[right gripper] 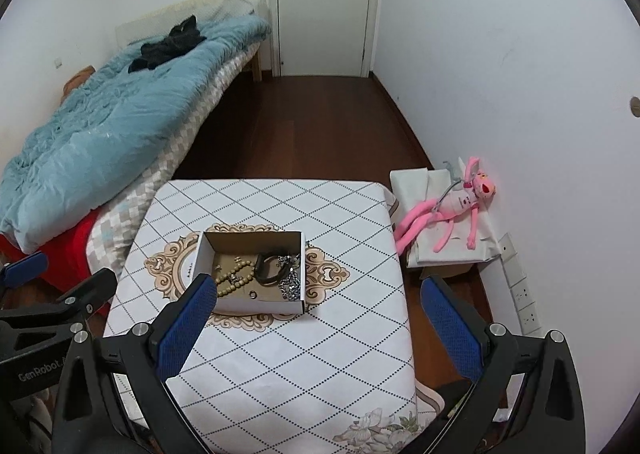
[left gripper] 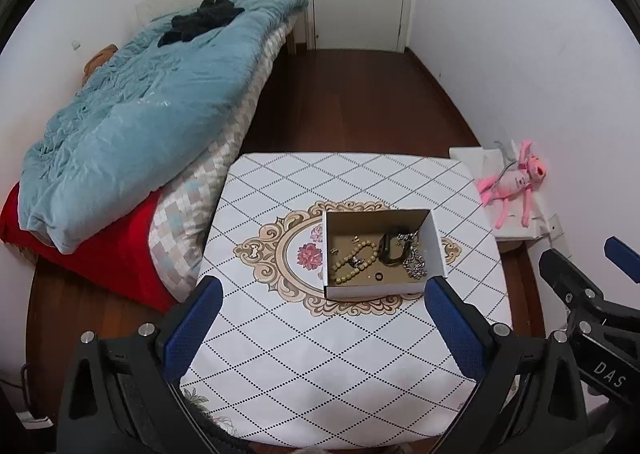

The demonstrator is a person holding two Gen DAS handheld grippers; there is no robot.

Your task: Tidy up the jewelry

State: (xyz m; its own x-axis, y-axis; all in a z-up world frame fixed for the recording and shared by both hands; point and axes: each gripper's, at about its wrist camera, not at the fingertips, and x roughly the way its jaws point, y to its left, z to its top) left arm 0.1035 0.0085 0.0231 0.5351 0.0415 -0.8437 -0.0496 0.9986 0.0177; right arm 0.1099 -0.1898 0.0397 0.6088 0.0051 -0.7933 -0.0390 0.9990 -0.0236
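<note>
Broadly, I see a bed with a rumpled light-blue quilt [left gripper: 132,125] filling the upper left of both views, and a square table under a white diamond-patterned cloth with a beige scrolled medallion [left gripper: 304,366] taking up the centre.

On that medallion sits the open white cardboard box with a brown inside [left gripper: 437,244]. In the left wrist view it lies right of centre, ahead of my left gripper [left gripper: 322,294], whose blue-padded fingers are spread wide with nothing between them; the right pad's tip overlaps the box's near right corner in the frame. In the right wrist view the box sits left of centre, and my right gripper [right gripper: 320,292] is likewise spread wide and empty, its left pad crossing the box's near left corner. I cannot tell whether either pad touches the cardboard.

The box's long axis runs left to right across the frame, its open top facing up.

Inside it, a string of cream-yellow beads [left gripper: 354,262] lies toward the left, a dark leather band [right gripper: 270,268] in the middle, a silver chain [left gripper: 416,266] at the right wall, and a small dark ring [left gripper: 378,276] near the front wall.

On the neighbouring gripper's body I read "DAS" at lower right of the left view, and "GenRobot" at lower left of the right view.
</note>
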